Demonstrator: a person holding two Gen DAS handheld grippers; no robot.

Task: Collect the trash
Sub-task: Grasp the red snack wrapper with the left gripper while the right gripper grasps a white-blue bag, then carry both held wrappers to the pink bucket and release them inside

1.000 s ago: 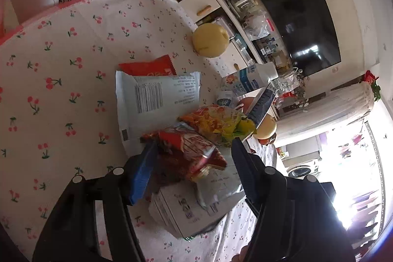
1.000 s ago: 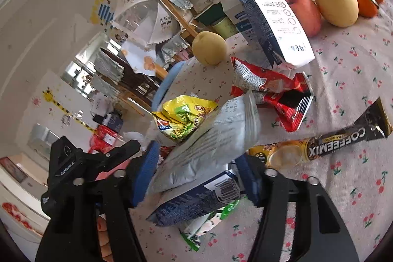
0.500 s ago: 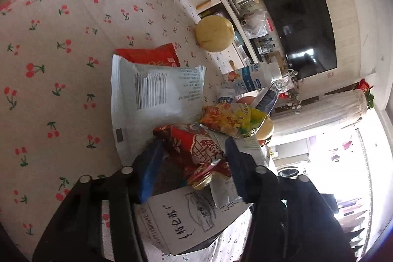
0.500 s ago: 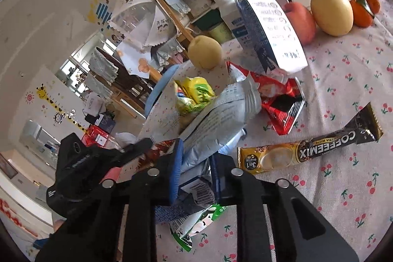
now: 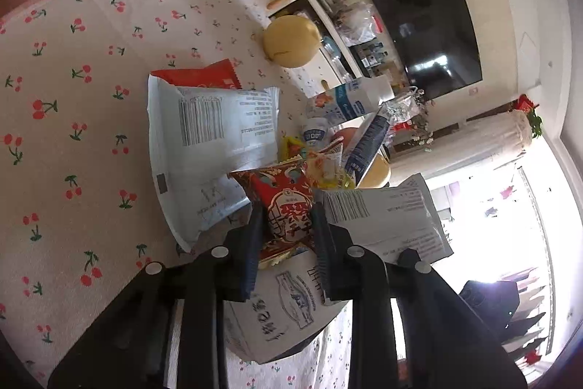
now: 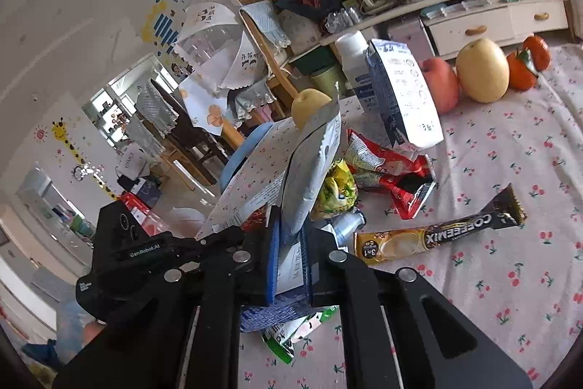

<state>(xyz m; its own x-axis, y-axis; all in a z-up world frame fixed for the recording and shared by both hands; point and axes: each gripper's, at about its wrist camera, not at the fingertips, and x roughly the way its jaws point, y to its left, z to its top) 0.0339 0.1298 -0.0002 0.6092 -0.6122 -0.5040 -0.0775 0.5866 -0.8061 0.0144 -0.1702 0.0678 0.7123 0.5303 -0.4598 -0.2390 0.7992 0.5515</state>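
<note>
Looking through the left wrist camera, the left gripper (image 5: 286,225) has its fingers pinching a red snack wrapper (image 5: 288,206) low on its crumpled body, above the cherry-print tablecloth (image 5: 73,97). A big white bag (image 5: 207,148) lies flat just behind it, over a red packet (image 5: 198,77), and a white carton (image 5: 280,308) sits directly under the fingers. The wrapper is slick and puffy, so it may squirt out of the pinch if the hand jerks. A yellow wrapper (image 5: 324,170) touches its far edge and could be dragged along and dropped. A silver-white pouch (image 5: 386,217) crosses close on the right, so the two hands could knock each other's load.

Turning to the right wrist camera, the right gripper (image 6: 289,257) has its fingers pressed on that pouch (image 6: 313,163), which stands tall and leans toward the left gripper. Held only at its bottom edge, it may flop or slide free. A blue carton (image 6: 277,312) and a green wrapper (image 6: 288,338) lie under the fingers and might get swept off the table edge. The coffee stick (image 6: 437,236), red wrappers (image 6: 393,170) and milk carton (image 6: 400,97) are uncollected; a careless sweep there could roll the pear (image 6: 481,72), apple (image 6: 439,84) or oranges (image 6: 524,68).
</note>
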